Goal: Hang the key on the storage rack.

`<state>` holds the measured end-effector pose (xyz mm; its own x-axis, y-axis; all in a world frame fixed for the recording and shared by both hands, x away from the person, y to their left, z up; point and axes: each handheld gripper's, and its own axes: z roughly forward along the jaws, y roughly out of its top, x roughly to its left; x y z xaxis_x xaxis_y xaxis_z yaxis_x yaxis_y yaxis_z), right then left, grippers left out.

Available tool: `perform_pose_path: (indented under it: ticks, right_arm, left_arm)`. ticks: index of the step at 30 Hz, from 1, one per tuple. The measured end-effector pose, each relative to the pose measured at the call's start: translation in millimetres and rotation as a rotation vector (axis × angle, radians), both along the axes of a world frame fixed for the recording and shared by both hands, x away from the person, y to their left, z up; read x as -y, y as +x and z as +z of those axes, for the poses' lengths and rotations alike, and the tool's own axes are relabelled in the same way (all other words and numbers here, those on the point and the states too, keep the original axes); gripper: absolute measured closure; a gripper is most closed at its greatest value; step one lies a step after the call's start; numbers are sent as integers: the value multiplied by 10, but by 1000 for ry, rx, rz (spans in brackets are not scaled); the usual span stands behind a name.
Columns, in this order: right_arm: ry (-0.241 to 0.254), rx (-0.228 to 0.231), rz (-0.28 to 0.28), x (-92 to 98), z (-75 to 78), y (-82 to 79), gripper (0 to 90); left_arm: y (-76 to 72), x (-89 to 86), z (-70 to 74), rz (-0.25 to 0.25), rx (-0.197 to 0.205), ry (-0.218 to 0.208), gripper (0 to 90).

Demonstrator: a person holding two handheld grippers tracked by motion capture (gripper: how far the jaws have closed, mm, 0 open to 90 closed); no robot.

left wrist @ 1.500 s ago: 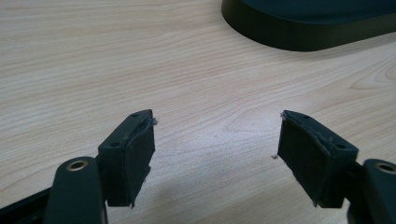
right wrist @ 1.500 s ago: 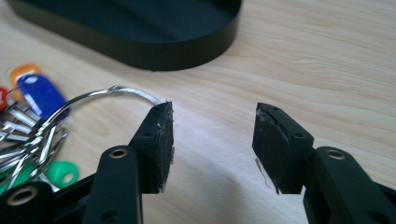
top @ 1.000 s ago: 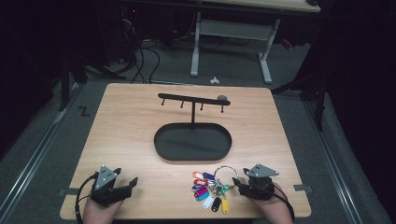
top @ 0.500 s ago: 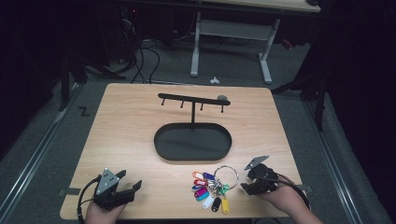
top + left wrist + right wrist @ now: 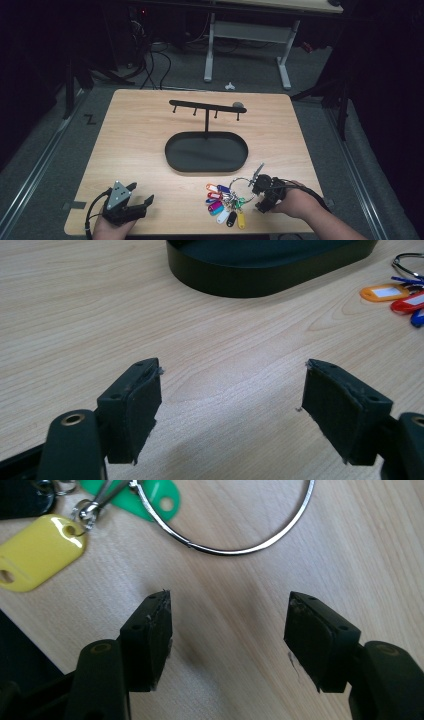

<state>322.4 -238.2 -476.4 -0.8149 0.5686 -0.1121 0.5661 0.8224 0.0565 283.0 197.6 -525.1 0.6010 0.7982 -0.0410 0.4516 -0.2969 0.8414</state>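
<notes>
The pale wood-grain counter (image 5: 140, 135) carries a black metal stand with an oval tray base (image 5: 206, 151) at its middle; the stand's crossbar with small hanging pegs (image 5: 207, 106) looks made to take keys. Just in front of the tray lies a bunch of coloured plastic key tags on a large silver wire ring (image 5: 226, 202), flat and ungripped. The right tongs (image 5: 261, 186) sit beside the ring, jaws wide, angled as if to pinch it. The left tongs (image 5: 131, 206) rest well apart, also wide and empty.
</notes>
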Motion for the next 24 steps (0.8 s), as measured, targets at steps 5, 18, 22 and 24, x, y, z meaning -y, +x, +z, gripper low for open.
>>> perform_pose_path:
  ticks: [5,18,22,24]
  right_arm:
    - [-17,-4,38,-80,12,15,350]
    - [-12,-5,189,-354,38,-1,437]
    - [-49,-20,254,-442,-35,0,560]
    - [-59,-25,285,-466,-54,6,600]
  left_arm:
    - [-1,5,-4,-3,2,6,240]
    - [-12,24,-12,-20,-3,24,244]
    - [-10,16,-16,-20,-3,22,246]
    - [-10,15,-15,-20,-2,23,247]
